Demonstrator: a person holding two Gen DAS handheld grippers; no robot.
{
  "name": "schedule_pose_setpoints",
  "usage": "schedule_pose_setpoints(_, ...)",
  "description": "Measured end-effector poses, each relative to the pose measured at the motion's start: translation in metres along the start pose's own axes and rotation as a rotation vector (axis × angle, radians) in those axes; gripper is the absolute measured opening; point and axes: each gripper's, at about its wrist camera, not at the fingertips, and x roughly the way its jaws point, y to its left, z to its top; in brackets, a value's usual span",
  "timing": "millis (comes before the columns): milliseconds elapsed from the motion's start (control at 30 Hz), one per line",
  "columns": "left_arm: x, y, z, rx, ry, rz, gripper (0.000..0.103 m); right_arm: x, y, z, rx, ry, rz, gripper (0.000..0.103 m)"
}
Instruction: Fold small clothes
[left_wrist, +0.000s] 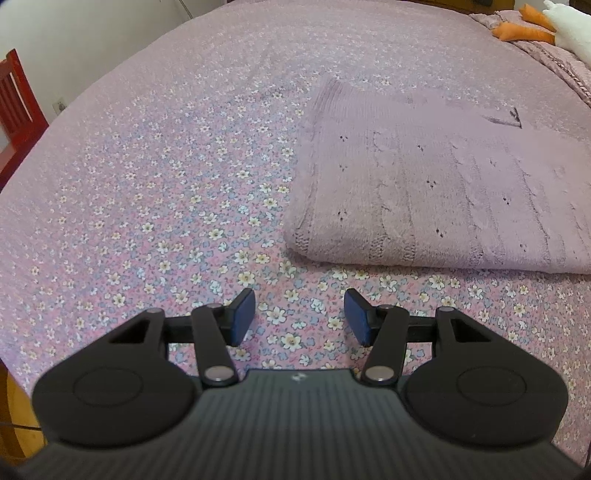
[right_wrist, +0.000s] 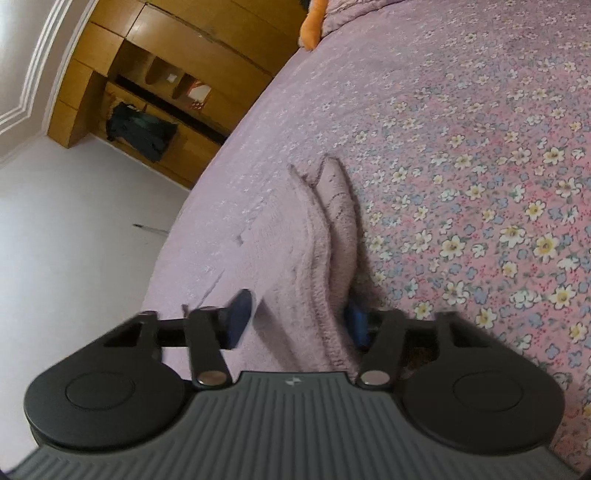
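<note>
A folded mauve knit garment (left_wrist: 436, 192) lies on the floral bedspread (left_wrist: 155, 206), up and right of my left gripper (left_wrist: 299, 317). The left gripper is open and empty, a little in front of the garment's near edge. In the right wrist view the same garment (right_wrist: 295, 258) runs between the pads of my right gripper (right_wrist: 299, 317). Its jaws stand open around the stacked knit edge, with one blue pad (right_wrist: 356, 325) partly hidden under the cloth. The view is rolled sideways.
A plush toy with orange and white parts (left_wrist: 546, 26) lies by the pillow at the far right. A red chair (left_wrist: 18, 110) stands left of the bed. Wooden wardrobe shelves (right_wrist: 155, 92) and pale floor show beyond the bed's edge (right_wrist: 207, 177).
</note>
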Motion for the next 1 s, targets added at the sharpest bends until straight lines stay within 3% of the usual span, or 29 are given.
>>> schedule_pose_setpoints(100, -0.005, -0.001, 0.000, 0.011, -0.014, -0.004, 0.055, -0.001, 0.001, 0.002, 0.037, -0.013, 0.020, 0.033)
schedule_pose_setpoints(200, -0.008, 0.003, 0.001, 0.015, -0.026, 0.006, 0.055, -0.004, 0.021, 0.008, -0.012, -0.020, 0.040, 0.032)
schedule_pose_setpoints(567, -0.016, 0.049, 0.012, -0.087, -0.077, 0.028, 0.055, 0.001, 0.148, 0.013, -0.317, 0.042, 0.074, 0.030)
schedule_pose_setpoints(800, -0.024, 0.081, 0.013, -0.147, -0.107, 0.047, 0.055, 0.036, 0.268, -0.038, -0.568, 0.164, 0.160, 0.030)
schedule_pose_setpoints(1000, -0.024, 0.105, 0.004, -0.196, -0.116, 0.061, 0.055, 0.105, 0.322, -0.126, -0.742, 0.336, 0.107, 0.030)
